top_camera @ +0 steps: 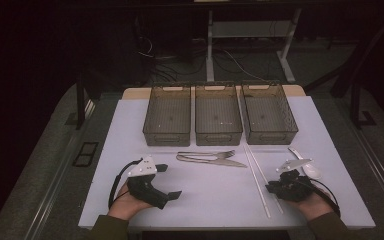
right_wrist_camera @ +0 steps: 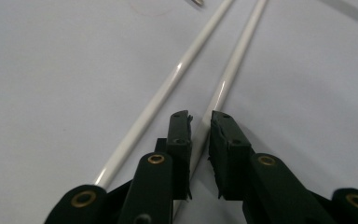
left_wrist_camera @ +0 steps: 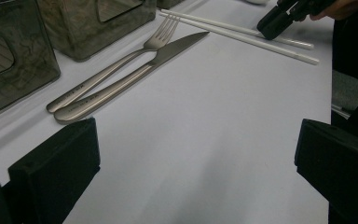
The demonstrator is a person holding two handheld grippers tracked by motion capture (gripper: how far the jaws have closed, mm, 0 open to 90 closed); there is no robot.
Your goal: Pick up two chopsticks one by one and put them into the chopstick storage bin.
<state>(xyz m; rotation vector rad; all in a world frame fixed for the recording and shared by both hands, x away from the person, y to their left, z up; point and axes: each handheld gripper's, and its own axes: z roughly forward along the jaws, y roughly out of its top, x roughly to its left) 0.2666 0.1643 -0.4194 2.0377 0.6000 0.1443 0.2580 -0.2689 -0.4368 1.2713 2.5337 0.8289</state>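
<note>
The right gripper (right_wrist_camera: 200, 122) is down on the white worktop (top_camera: 215, 195), its fingers (right_wrist_camera: 179, 140) narrowed around the near end of one white chopstick (right_wrist_camera: 235, 60), which runs between them; whether the pads are pressing on it yet cannot be told, as a thin gap shows on either side. The second chopstick (right_wrist_camera: 168, 88) lies just beside it, passing close outside the left finger, and that is the first worry: the pair sit so near each other here that a finger could nudge the neighbour and send it rolling, or trap both at once. The stick is thin, round and glossy, so a pinch this near its end looks likely to let it swivel or slide out once lifted, the long free end drooping toward the worktop. Any lift that drags sideways could sweep it into the fork (left_wrist_camera: 121, 65) and knife (left_wrist_camera: 140, 70) lying touching each other farther along, in front of the three trays (top_camera: 218, 114). The left gripper (top_camera: 166, 181) rests on the worktop at the person's left, fingers (left_wrist_camera: 56, 172) wide and empty, well apart from the cutlery, so it offers no steadying if the chopstick tips. The spoon (top_camera: 311, 170) near the right hand (top_camera: 312, 202) looks at risk from the cable.
</note>
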